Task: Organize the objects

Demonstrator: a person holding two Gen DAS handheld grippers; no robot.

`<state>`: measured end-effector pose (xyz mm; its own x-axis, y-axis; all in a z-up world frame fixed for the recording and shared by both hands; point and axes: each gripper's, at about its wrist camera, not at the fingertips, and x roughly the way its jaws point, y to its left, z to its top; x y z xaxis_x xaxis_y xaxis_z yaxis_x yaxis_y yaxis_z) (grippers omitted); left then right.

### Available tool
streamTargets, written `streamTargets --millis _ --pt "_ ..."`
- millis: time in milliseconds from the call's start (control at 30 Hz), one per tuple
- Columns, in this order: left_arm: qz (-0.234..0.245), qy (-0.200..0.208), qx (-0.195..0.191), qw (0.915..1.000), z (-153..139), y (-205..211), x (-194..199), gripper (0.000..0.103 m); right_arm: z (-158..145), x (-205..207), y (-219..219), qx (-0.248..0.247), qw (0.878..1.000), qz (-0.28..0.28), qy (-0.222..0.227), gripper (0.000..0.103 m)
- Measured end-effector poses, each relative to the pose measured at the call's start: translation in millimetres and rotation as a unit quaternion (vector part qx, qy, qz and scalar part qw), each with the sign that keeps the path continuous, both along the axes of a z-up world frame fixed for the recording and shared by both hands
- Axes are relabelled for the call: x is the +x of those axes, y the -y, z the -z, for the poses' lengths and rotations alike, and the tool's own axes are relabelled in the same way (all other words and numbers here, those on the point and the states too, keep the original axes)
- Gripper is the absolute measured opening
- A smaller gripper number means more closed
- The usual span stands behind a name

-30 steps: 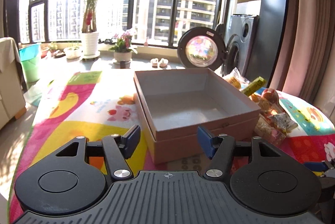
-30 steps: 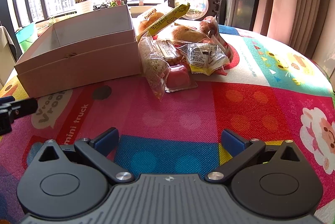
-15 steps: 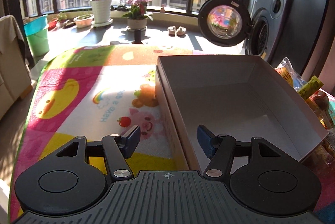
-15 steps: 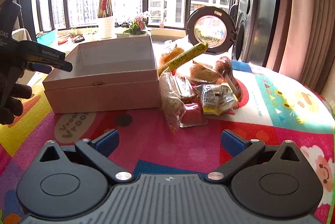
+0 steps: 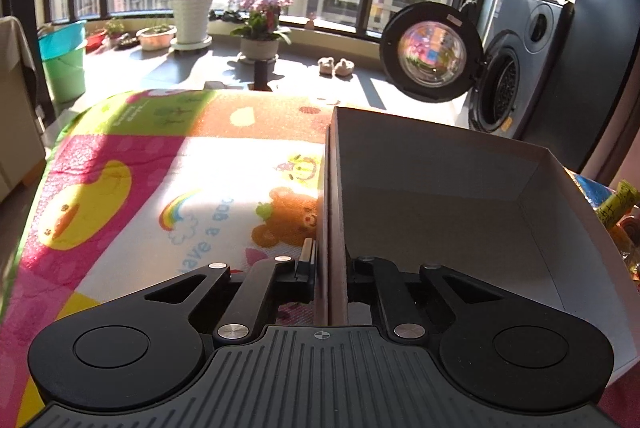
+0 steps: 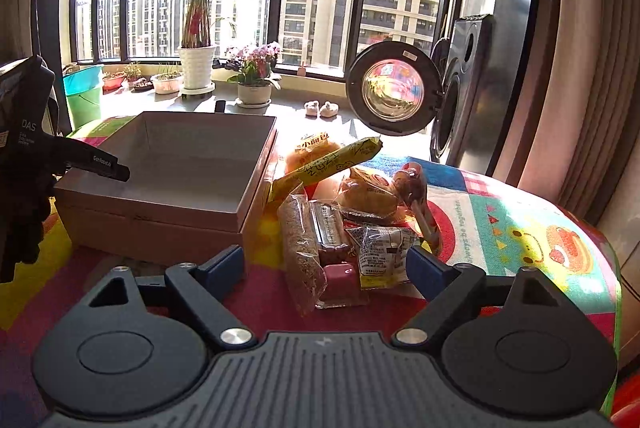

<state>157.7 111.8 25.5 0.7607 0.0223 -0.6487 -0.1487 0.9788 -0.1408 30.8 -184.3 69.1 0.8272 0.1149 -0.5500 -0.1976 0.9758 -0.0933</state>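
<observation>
We see the left hand-held gripper (image 5: pixel 329 278) clamped on the near side wall of the open pale-brown cardboard box (image 5: pixel 440 196), one finger outside the wall, one inside. The box sits on a table covered by a bright cartoon-print mat (image 5: pixel 120 188); its white interior shows nothing in it. The right hand-held gripper (image 6: pixel 326 264) hangs wide open above the mat, holding nothing, jaws well apart. Just right of the box lies a heap of wrapped snacks (image 6: pixel 348 220): a long yellow stick pack (image 6: pixel 328 164) leaning against the box's right wall, a clear bag of brown grain bar (image 6: pixel 302 256), a white-and-yellow printed sachet (image 6: pixel 384 256), a pink block (image 6: pixel 340 278), and bread buns in plastic (image 6: pixel 368 194). The pile sits just ahead of the right hand-held gripper. Beyond the box, a washing machine with its round door open (image 6: pixel 394 94), a white pot with a tall palm (image 6: pixel 197 66), and a pink flowering pot (image 6: pixel 254 68) stand near the window.
</observation>
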Motion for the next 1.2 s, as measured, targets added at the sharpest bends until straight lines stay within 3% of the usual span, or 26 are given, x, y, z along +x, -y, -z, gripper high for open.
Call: streamTargets --millis 67,167,367,467,567,633,767,833,900,1000,1200 --pt "-0.008 0.005 -0.014 0.9999 0.9 -0.6 8.3 0.012 4.0 6.6 0.2 -0.002 1.000 0.003 -0.010 0.081" --pt "-0.018 0.019 -0.005 0.9996 4.0 0.9 11.5 0.012 5.4 17.6 -1.0 0.001 1.000 0.009 -0.019 0.080" --pt "0.020 0.027 0.025 0.9991 3.8 -1.1 8.1 0.012 -21.0 66.1 7.3 0.028 0.999 0.019 -0.030 0.080" --pt "0.039 0.039 0.028 0.9981 4.3 -1.5 6.9 0.013 -33.1 112.9 7.3 0.052 0.997 0.031 -0.046 0.080" --pt "0.049 0.041 0.012 0.9979 5.2 -4.1 7.5 0.013 -29.2 179.6 0.6 0.094 0.990 0.052 -0.092 0.080" --pt "0.045 0.035 0.005 0.9984 5.1 -4.7 9.4 0.013 -16.3 226.1 -8.1 0.117 0.983 0.068 -0.125 0.081" --pt "0.041 0.021 0.021 0.9987 3.3 0.2 11.9 0.013 10.0 295.8 -23.1 0.104 0.976 0.110 -0.154 0.080" --pt "0.047 0.015 0.046 0.9977 2.0 6.4 13.1 0.012 23.7 317.6 -23.2 0.092 0.972 0.127 -0.174 0.067" --pt "0.052 0.005 0.057 0.9970 1.7 9.6 17.1 0.012 34.8 322.7 -21.2 0.085 0.967 0.115 -0.210 0.054" --pt "0.058 -0.008 0.066 0.9961 0.7 13.3 23.2 0.012 33.1 298.5 -14.5 0.060 0.973 0.067 -0.211 0.054" --pt "0.037 0.006 0.027 0.9989 3.5 5.9 20.5 0.011 16.0 231.7 20.3 -0.007 0.978 0.018 -0.206 0.054"
